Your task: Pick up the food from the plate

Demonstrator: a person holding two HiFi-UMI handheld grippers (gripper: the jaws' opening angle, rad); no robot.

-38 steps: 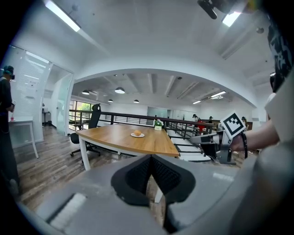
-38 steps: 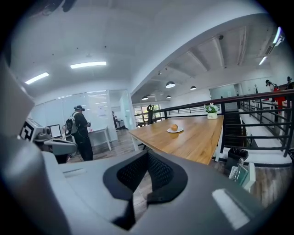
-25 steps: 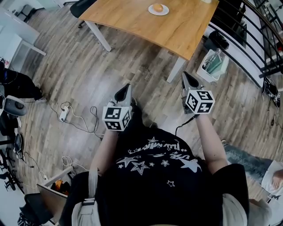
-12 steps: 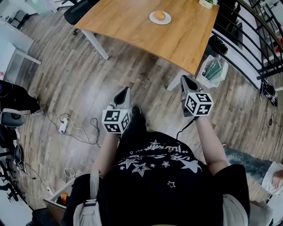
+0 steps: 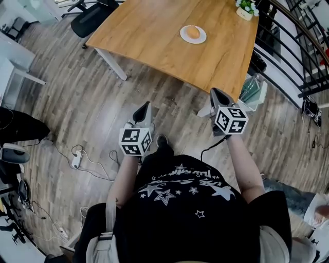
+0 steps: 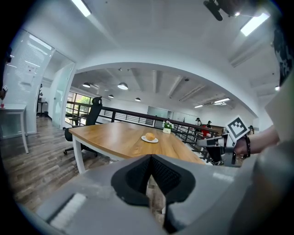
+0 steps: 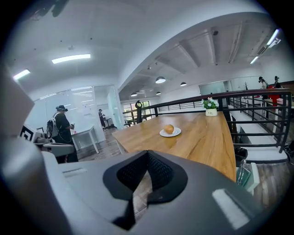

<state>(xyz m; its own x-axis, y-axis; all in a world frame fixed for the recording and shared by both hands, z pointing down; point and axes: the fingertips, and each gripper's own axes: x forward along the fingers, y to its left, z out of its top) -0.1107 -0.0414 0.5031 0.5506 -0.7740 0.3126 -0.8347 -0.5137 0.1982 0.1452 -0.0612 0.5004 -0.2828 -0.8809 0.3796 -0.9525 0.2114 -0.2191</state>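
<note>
A golden bun [image 5: 193, 32] [image 6: 149, 136] [image 7: 169, 129] lies on a small white plate [image 5: 200, 39] [image 6: 154, 140] [image 7: 175, 133] on the wooden table [image 5: 154, 36]. Both grippers are held in the air over the floor, short of the table's near edge. My left gripper [image 5: 144, 108] [image 6: 149, 181] is shut with nothing in it. My right gripper [image 5: 218, 94] [image 7: 147, 179] is shut and empty too, close to the table's near corner.
A small pot of flowers [image 5: 247, 7] [image 7: 210, 108] stands at the table's far right. A black railing [image 5: 298, 46] runs along the right, with a bin [image 5: 255, 90] below the table corner. An office chair [image 5: 95, 20] sits at the left; cables [image 5: 92, 156] lie on the floor. People [image 7: 62, 131] stand far left.
The person has walked toward the table: table and plate have come nearer and lower in the head view. Both grippers keep their pose, still shut.
</note>
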